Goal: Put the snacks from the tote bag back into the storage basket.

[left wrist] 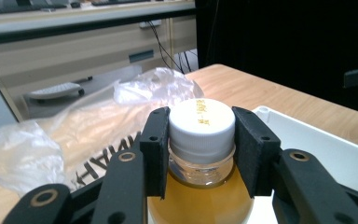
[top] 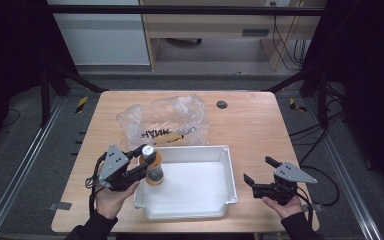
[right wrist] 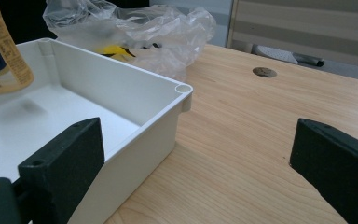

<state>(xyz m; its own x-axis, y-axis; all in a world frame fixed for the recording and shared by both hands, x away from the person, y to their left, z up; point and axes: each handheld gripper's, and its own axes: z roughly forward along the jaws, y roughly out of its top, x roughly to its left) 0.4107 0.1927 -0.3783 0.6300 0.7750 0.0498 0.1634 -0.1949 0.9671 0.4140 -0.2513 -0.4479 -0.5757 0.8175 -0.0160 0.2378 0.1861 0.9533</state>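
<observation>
White bin [top: 230, 172] mid-table, crumpled bag [top: 165, 120] behind; right side open, probably unobstructed.

Each hand holds a black gripper: the left gripper [top: 139, 169] and the right gripper [top: 261, 171]. Each carries a grey three-cornered plate [top: 114, 159] on top, dotted with small dark holes. The jaws are matt black blocks on black link arms, with round brass-ringed pivots [left wrist: 44, 197] and small screw holes in the pads [left wrist: 154, 150]. A black cable [top: 93, 184] loops from the left gripper. The person wears dark sleeves [top: 92, 227] reaching to the wrists.
</observation>
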